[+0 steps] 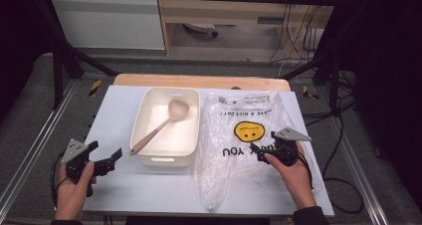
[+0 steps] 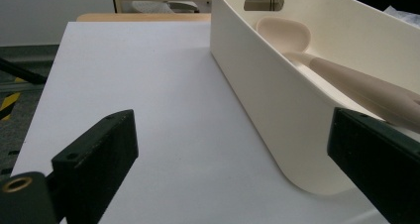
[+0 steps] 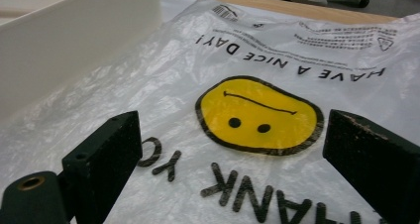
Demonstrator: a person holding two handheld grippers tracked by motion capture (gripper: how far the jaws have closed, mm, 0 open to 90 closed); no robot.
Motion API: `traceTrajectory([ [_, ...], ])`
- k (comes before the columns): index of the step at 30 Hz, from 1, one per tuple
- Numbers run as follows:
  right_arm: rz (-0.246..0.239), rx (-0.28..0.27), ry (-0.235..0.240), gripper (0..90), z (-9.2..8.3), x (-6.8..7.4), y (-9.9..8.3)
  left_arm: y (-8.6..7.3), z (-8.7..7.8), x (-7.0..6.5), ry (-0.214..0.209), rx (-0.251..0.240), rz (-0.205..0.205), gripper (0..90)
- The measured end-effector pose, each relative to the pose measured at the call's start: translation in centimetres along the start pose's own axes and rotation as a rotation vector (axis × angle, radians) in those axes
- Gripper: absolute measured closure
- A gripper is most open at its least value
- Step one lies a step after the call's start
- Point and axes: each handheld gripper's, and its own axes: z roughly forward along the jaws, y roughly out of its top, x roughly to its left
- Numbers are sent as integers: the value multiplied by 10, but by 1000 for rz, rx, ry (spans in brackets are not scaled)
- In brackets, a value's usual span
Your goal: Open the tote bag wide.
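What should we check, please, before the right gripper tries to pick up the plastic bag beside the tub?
1. Right gripper open with nothing in it: ok.
2. Right gripper over the plastic bag: ok.
3. Bag lying flat, free of the tub: cannot tell; its edge reaches the tub wall.
4. Spoon resting inside the tub: ok.
5. Left gripper open, away from the bag: ok.

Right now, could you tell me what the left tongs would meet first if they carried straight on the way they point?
Probably the near corner of the cream bin, just ahead of the open left tongs.
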Motion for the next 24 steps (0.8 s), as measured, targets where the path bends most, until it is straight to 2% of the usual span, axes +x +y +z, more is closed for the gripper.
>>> traceTrajectory([
  [2,0,1,-7,95,0,-3,2,0,0,0,0,3,3,52],
  [3,4,1,-32,105,-1,-8,5,0,0,0,-2,6,1,51],
  [6,3,-7,-61,110,-4,-16,12,-1,1,0,-2,10,1,51],
  [8,10,-9,-67,110,-5,-19,15,-1,2,0,-1,13,-4,51],
  [12,16,-26,-117,121,-6,-37,27,-2,3,0,-4,18,-2,51],
  [14,33,-28,-126,126,-6,-46,32,-2,3,0,-3,20,-1,51],
  [16,25,-17,-138,161,-5,-55,37,-2,3,0,-4,22,1,51],
  [17,25,-17,-138,161,-5,-55,37,-2,3,-1,-3,24,1,51],
  [18,25,-2,-141,173,-5,-65,42,-2,3,-1,-5,27,6,51],
  [24,32,34,-139,277,3,-91,47,-2,3,-2,-8,30,8,51],
])
